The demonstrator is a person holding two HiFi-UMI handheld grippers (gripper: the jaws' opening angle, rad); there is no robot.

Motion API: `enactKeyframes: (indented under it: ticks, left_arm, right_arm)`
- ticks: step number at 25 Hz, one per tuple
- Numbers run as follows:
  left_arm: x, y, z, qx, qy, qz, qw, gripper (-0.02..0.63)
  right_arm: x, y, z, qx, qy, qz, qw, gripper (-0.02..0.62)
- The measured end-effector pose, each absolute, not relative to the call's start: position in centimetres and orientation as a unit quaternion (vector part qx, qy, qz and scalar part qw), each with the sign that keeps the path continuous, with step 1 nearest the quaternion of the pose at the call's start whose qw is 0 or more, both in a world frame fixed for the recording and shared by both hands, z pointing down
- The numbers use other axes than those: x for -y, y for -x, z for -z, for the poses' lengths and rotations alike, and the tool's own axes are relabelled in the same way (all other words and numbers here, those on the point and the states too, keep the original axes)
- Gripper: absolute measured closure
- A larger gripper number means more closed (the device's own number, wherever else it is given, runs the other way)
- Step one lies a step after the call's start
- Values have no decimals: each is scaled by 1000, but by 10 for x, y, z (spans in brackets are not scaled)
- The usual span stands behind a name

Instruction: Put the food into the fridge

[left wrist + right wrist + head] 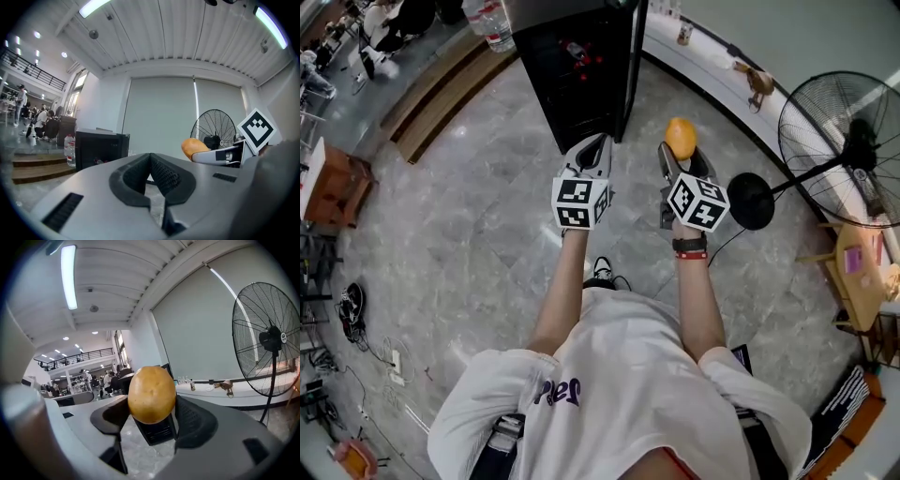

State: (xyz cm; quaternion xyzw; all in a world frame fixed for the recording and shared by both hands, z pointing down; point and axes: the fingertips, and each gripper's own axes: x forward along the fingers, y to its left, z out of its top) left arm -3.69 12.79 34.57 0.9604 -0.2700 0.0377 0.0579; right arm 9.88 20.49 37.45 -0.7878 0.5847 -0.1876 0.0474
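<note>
A round yellow-orange piece of food (681, 137) (151, 393) sits between the pads of my right gripper (680, 155) (152, 405), which is shut on it. The left gripper view also catches this food (193, 147), off to the right. My left gripper (594, 148) (150, 161) is beside the right one, jaws shut together and holding nothing. Both grippers point at a black fridge (581, 75) (101, 147) (157, 431) that stands on the grey stone floor just ahead. Its front is dark, with small items faintly visible inside.
A tall standing fan (848, 150) with a round black base (751, 201) is to the right. A white ledge (712, 66) runs along the far wall. Water bottles (492, 23) and wooden steps (441, 103) lie left of the fridge. A wooden table (862, 277) is at far right.
</note>
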Motion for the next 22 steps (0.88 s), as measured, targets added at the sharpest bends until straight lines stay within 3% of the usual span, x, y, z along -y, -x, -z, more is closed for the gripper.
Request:
enactKeyframes:
  ticks: [22]
  left_arm:
    - [12, 80, -381, 307, -945, -43, 103, 588]
  right_arm:
    - [-46, -42, -403, -634, 741, 223, 2, 279]
